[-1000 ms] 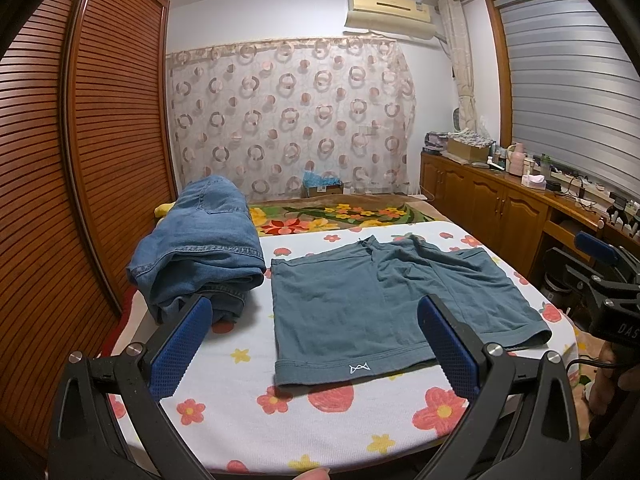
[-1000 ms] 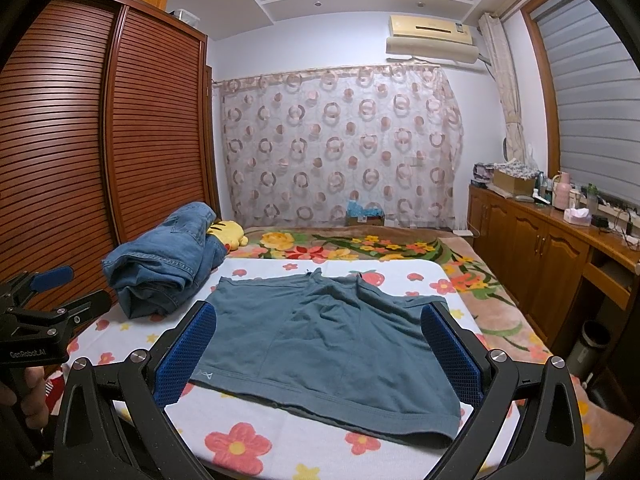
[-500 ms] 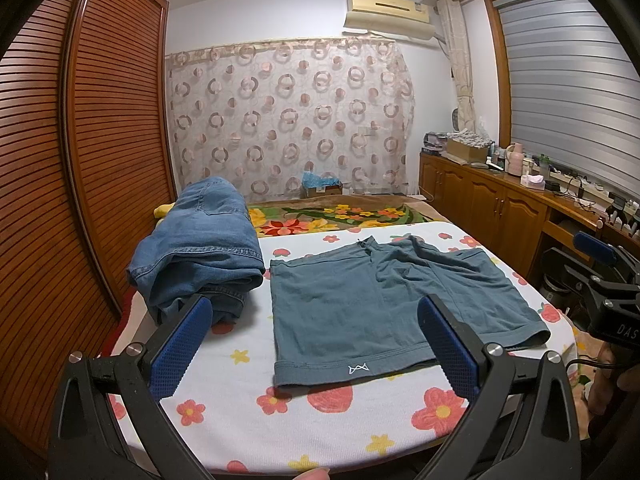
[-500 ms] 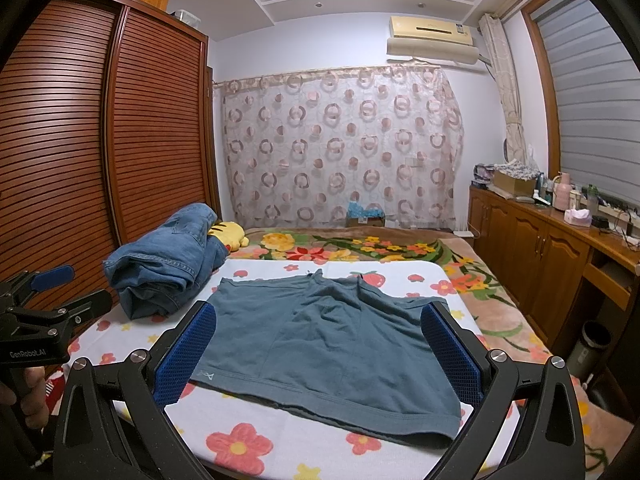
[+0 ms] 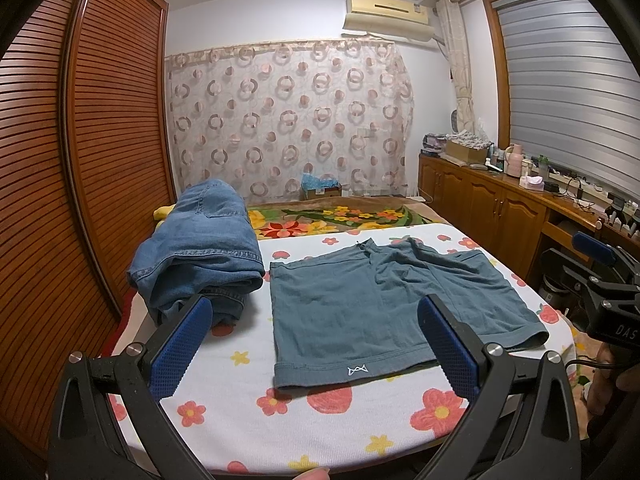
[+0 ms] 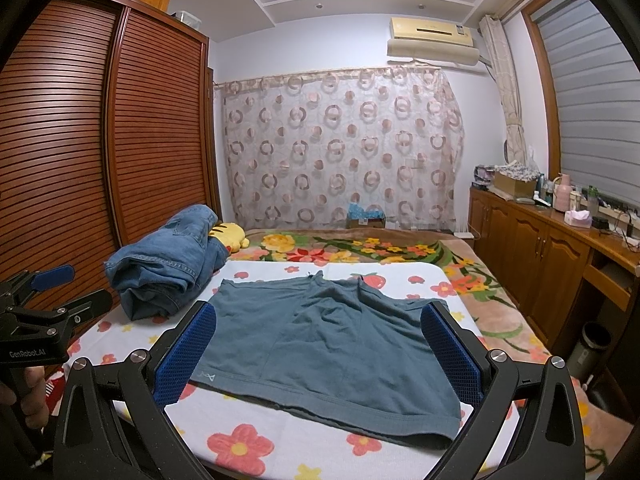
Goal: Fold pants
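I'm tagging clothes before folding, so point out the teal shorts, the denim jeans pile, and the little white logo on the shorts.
teal shorts [image 5: 360, 304], left wrist view, middle of the flat fabric.
denim jeans pile [image 5: 200, 256], left wrist view, top fold of the heap.
white logo [image 5: 357, 369], left wrist view, on the near hem of the shorts.

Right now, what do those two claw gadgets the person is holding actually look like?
Both are black plastic frames with silver bolt heads. The left gripper and right gripper each carry two fingers faced with blue dimpled pads. White lettering marks their bodies, "GenRobot.AI" on the left one. A bare hand grips it.
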A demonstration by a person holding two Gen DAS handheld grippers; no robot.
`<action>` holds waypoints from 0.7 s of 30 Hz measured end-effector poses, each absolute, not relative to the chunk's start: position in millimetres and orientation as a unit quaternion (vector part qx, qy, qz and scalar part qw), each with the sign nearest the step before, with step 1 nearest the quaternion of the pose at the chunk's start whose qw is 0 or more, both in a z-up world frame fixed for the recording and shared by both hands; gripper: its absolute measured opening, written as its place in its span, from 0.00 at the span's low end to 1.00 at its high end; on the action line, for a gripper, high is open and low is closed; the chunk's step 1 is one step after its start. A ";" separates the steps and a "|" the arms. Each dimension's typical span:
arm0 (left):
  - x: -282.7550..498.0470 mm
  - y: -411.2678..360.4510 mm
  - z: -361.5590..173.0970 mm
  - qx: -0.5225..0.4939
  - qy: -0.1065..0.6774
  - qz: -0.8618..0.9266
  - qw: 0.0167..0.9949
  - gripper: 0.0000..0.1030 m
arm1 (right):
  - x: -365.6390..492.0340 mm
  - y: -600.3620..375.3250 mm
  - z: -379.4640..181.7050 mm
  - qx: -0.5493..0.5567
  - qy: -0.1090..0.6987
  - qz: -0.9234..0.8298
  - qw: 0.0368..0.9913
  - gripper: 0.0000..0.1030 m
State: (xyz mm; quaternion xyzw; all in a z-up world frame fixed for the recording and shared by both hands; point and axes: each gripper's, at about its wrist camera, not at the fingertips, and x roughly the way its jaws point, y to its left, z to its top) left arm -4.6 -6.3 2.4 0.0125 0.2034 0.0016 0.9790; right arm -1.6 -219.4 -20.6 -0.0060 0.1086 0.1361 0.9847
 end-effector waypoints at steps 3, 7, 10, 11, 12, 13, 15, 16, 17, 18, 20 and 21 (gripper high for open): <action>-4.3 -5.7 2.3 0.013 0.203 0.002 0.979 1.00 | -1.6 -219.5 -20.6 -0.006 0.109 0.136 0.985 0.99; -4.4 -5.8 2.3 0.013 0.203 0.002 0.979 1.00 | -1.8 -219.4 -20.8 -0.006 0.108 0.136 0.985 0.99; -6.0 -8.7 5.2 0.012 0.203 0.001 0.979 1.00 | -2.1 -219.1 -20.2 -0.005 0.109 0.136 0.985 0.99; -8.3 -13.2 10.0 0.012 0.204 0.001 0.979 1.00 | -2.1 -219.1 -20.3 -0.006 0.109 0.136 0.985 0.99; -9.5 -11.7 9.4 0.012 0.204 0.001 0.979 1.00 | -2.2 -219.2 -20.3 -0.006 0.109 0.136 0.985 0.99; -11.0 -13.2 10.3 0.012 0.205 0.001 0.979 1.00 | -2.2 -219.1 -20.4 -0.006 0.109 0.136 0.985 0.99; -11.2 -14.6 11.7 0.012 0.206 0.001 0.979 1.00 | -2.2 -219.1 -20.5 -0.005 0.109 0.136 0.985 0.99; -7.7 -14.2 11.4 0.012 0.207 0.000 0.978 1.00 | -2.4 -218.8 -20.1 -0.005 0.109 0.136 0.985 0.99; -8.2 -15.9 12.6 0.012 0.208 -0.001 0.978 1.00 | -2.5 -218.5 -19.6 -0.005 0.110 0.136 0.985 0.99; -10.8 -20.3 19.4 0.012 0.208 -0.002 0.978 1.00 | -2.8 -218.3 -19.6 -0.005 0.111 0.137 0.984 0.99; -11.1 -21.4 19.9 0.012 0.209 -0.003 0.978 1.00 | -1.2 -218.0 -19.9 -0.005 0.112 0.137 0.984 0.99; -10.5 -21.2 19.1 0.012 0.210 -0.003 0.978 1.00 | -1.0 -217.8 -19.9 -0.005 0.113 0.138 0.984 0.99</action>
